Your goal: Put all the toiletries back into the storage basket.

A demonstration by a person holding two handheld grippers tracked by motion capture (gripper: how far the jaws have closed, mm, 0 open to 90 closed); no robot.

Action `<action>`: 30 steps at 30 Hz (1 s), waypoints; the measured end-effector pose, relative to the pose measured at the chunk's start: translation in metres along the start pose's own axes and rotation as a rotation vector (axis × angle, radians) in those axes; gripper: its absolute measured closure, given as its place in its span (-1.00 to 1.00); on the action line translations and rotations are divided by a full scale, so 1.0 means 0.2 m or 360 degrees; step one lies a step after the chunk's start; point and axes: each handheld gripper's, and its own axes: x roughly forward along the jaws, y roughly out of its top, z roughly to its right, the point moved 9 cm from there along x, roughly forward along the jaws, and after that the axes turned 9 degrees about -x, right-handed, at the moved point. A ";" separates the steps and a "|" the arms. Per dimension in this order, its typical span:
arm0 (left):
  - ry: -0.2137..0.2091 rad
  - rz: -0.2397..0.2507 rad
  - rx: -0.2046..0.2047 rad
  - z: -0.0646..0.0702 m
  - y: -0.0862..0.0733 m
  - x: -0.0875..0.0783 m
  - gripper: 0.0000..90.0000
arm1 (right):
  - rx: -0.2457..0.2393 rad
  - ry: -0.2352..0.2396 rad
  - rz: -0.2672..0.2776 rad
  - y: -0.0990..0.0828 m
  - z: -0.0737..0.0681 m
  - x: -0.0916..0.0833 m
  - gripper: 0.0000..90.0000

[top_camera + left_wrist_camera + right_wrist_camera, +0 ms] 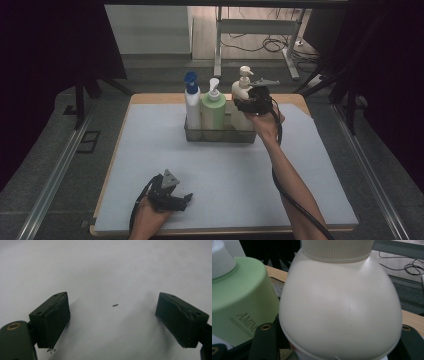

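A cream pump bottle (241, 89) stands at the right end of a clear basket (220, 135) at the back of the mat. My right gripper (252, 102) reaches it from the right and is shut on its body. In the right gripper view the cream pump bottle (339, 310) sits between both black fingers (265, 340), with the green bottle (242, 302) close at its left. My left gripper (186, 199) rests near the mat's front left. Its jaws (112, 315) stand open over bare mat with nothing between them.
The basket also holds a white bottle with a blue cap (192, 102) and a green pump bottle (213, 110). A pale grey mat (225, 175) covers the wooden table. A tiny dark speck (115, 305) lies on it. Table legs and cables (265, 45) stand beyond the far edge.
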 end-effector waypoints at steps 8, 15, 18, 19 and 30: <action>-0.0001 0.0001 0.0000 0.00 0.00 0.00 -0.73 | 0.0024 0.0009 -0.0008 -0.05 -0.02 0.02 -0.18; -0.0001 0.0000 0.0000 0.00 0.00 0.00 -0.73 | 0.0020 0.0008 -0.0014 -0.08 -0.03 0.03 -0.19; -0.0001 0.0000 0.0002 0.00 0.00 0.00 -0.73 | 0.0026 0.0006 -0.0023 -0.10 -0.03 0.03 -0.19; 0.0000 -0.0002 0.0002 0.00 0.00 0.00 -0.73 | 0.0028 0.0005 -0.0024 -0.11 -0.03 0.03 -0.19; 0.0001 -0.0002 0.0002 0.00 0.00 0.00 -0.73 | 0.0045 0.0041 -0.0038 -0.17 -0.03 0.01 -0.22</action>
